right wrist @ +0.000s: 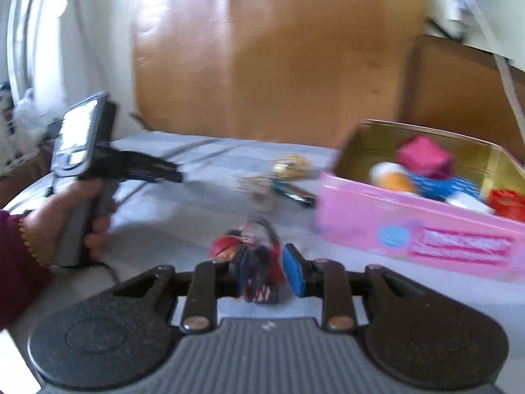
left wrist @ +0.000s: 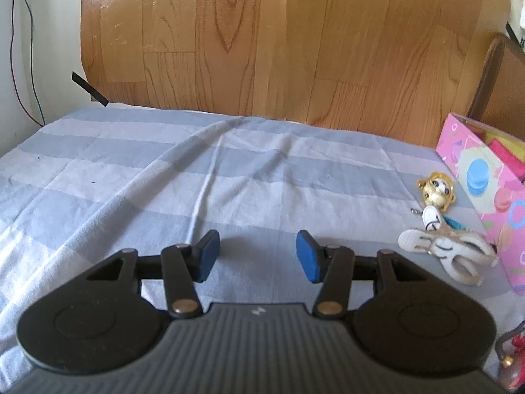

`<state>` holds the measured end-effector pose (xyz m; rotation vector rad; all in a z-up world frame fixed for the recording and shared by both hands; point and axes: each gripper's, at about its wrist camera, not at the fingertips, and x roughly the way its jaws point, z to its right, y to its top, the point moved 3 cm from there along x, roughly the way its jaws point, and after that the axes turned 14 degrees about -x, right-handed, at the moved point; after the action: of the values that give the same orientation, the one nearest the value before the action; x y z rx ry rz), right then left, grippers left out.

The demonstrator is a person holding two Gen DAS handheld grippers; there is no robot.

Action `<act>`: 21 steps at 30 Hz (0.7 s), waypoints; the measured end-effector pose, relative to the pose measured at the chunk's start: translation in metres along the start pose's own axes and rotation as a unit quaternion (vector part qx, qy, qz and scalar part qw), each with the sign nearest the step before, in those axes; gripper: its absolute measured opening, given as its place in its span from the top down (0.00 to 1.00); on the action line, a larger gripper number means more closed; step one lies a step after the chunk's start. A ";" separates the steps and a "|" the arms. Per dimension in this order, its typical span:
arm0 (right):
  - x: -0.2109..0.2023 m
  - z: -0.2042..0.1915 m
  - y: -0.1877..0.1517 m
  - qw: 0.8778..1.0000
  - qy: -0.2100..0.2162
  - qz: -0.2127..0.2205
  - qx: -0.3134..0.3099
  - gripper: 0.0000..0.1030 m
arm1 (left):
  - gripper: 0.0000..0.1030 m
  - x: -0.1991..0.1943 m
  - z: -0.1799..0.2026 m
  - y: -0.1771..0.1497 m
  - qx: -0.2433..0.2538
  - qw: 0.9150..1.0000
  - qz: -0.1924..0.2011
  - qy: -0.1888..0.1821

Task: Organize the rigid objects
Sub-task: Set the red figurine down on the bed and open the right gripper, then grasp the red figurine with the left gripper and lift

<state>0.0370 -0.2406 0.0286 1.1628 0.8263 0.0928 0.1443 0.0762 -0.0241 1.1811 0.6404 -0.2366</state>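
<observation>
— Far left, from the right wrist camera?
— A hand (right wrist: 62, 220) in a dark red sleeve, wrapped round the handle of the left claw (left wrist: 256, 256). Points out over the striped cloth (left wrist: 131, 180).
— Open or closed?
— About half open. Blue pads apart, only cloth between them, nothing gripped.
— Further right on the cloth?
— A gold figurine (left wrist: 434, 192), just beside the pink box (left wrist: 485, 177). Nearer the camera, a white sandal charm (left wrist: 449, 252), touching or almost touching the box wall; hard to say which.
— And the right claw (right wrist: 267, 271)?
— Narrowed around a red-haired figurine (right wrist: 259, 262), low over the cloth, near the front wall of the box. Left pad looks against it, right pad very close. Too blurred to say whether really clamped or only flanking.
— Same figurine in the left wrist view?
— Probably, at the bottom right corner, mostly cut off.
— Rightmost?
— The pink box, lid off, gold lining inside. Holds a pink cube (right wrist: 425, 157), something orange and white (right wrist: 392, 175), something blue (right wrist: 443, 185) and something red (right wrist: 507, 203), all smeared.
— Behind everything?
— A wooden board (left wrist: 279, 39), upright past the far edge of the cloth.
</observation>
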 end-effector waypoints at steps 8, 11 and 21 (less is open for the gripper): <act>-0.035 0.030 -0.012 0.999 -0.010 0.038 0.032 0.64 | 0.47 -0.046 0.004 -0.013 -0.033 0.998 -0.018 -0.052; -0.034 0.025 -0.017 0.999 0.014 0.037 0.028 0.56 | 0.41 -0.078 0.019 -0.021 -0.019 0.992 -0.024 -0.124; -0.002 0.002 -0.024 0.998 0.054 0.009 0.009 0.47 | 0.20 -0.088 0.084 -0.055 0.012 0.955 -0.132 -0.264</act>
<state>0.0284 -0.2530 0.0099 1.1904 0.9145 0.1644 0.0757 -0.0348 0.0029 0.9941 0.3190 -0.7607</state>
